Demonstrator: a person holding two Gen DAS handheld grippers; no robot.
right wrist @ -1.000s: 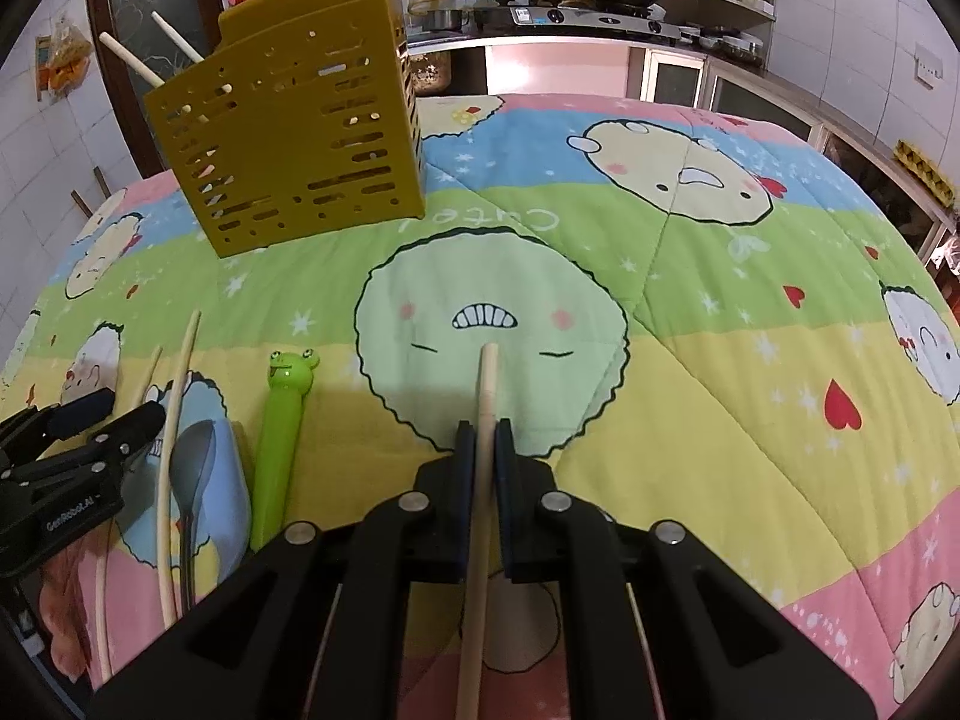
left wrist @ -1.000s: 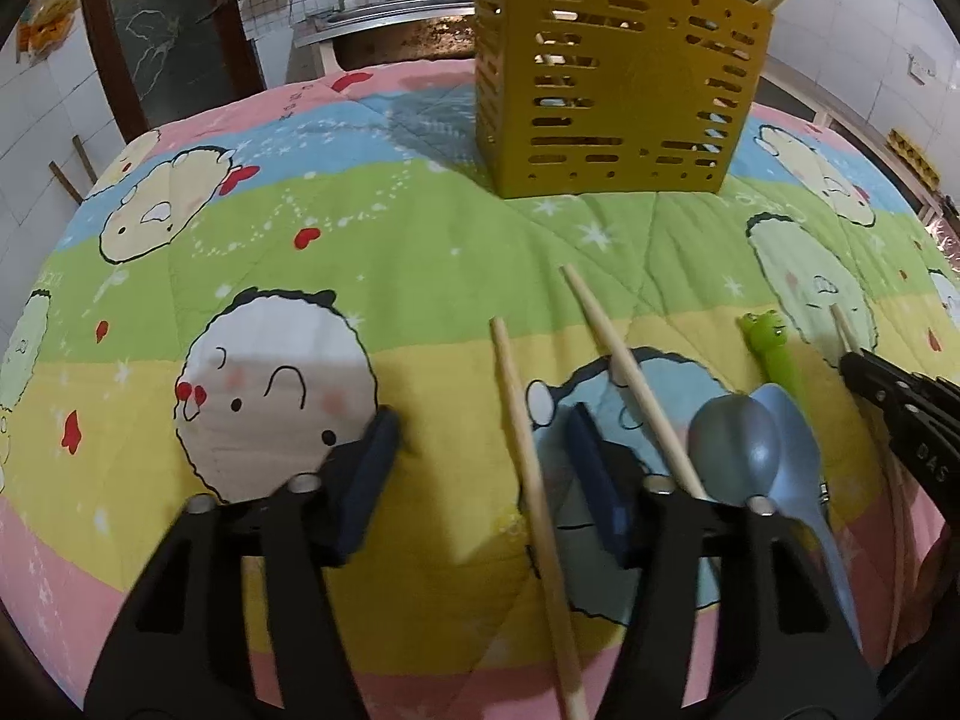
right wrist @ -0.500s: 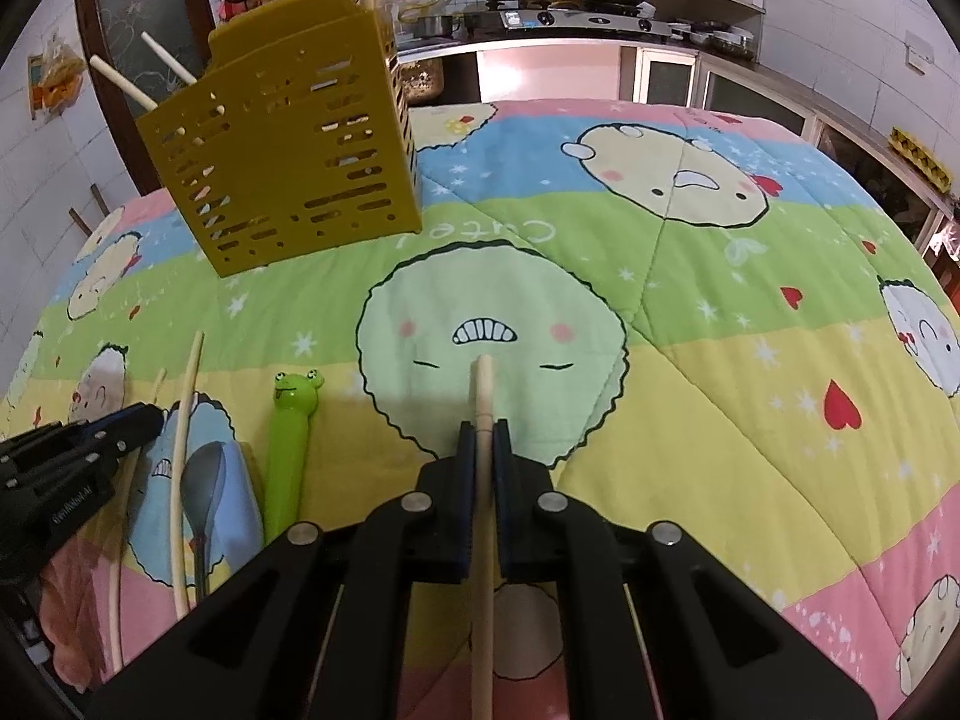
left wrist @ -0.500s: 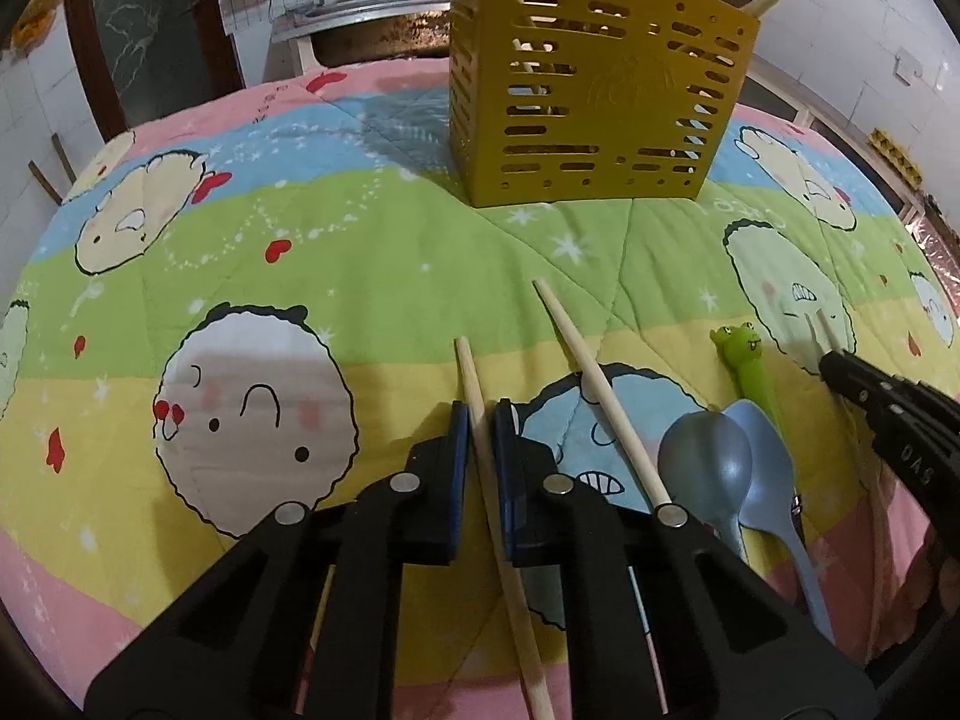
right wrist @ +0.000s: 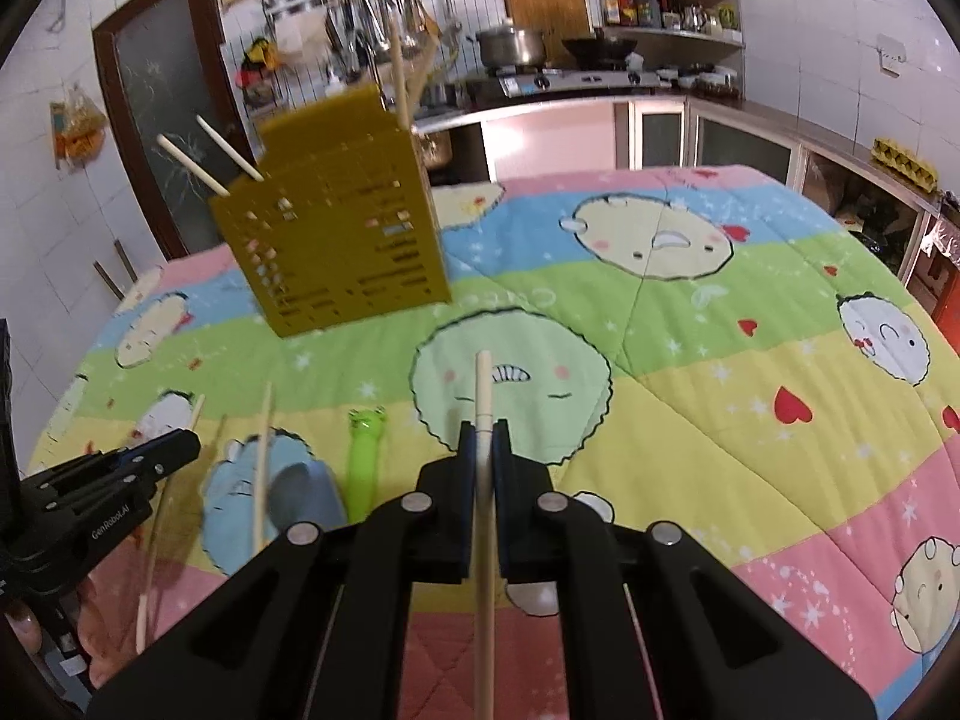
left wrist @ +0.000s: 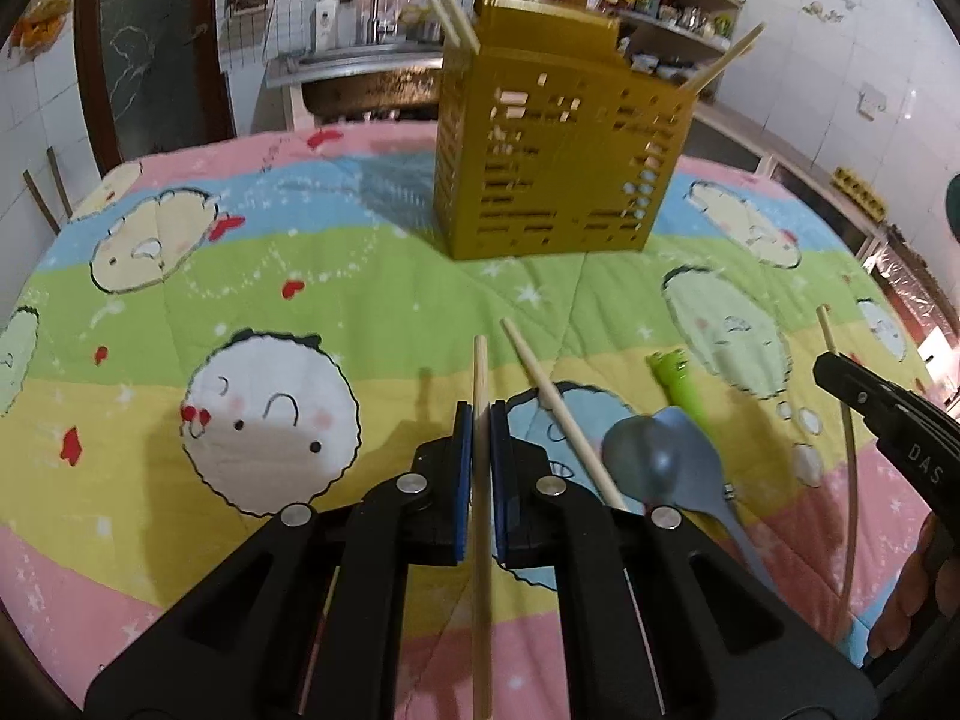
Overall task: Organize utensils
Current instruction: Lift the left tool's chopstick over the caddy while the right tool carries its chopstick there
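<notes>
- chopstick sits clamped between the pads of the left gripper, its tip aimed far, toward the yellow holder.
- right gripper is clenched on a 2nd chopstick, gripped partway along so the far end stays free to drop in.
- holder stands at the far side of the quilted bench, sticks already poking from its top.
- 1 loose chopstick, 2 spoons and a green frog-topped utensil lie between both grippers, probably next.
</notes>
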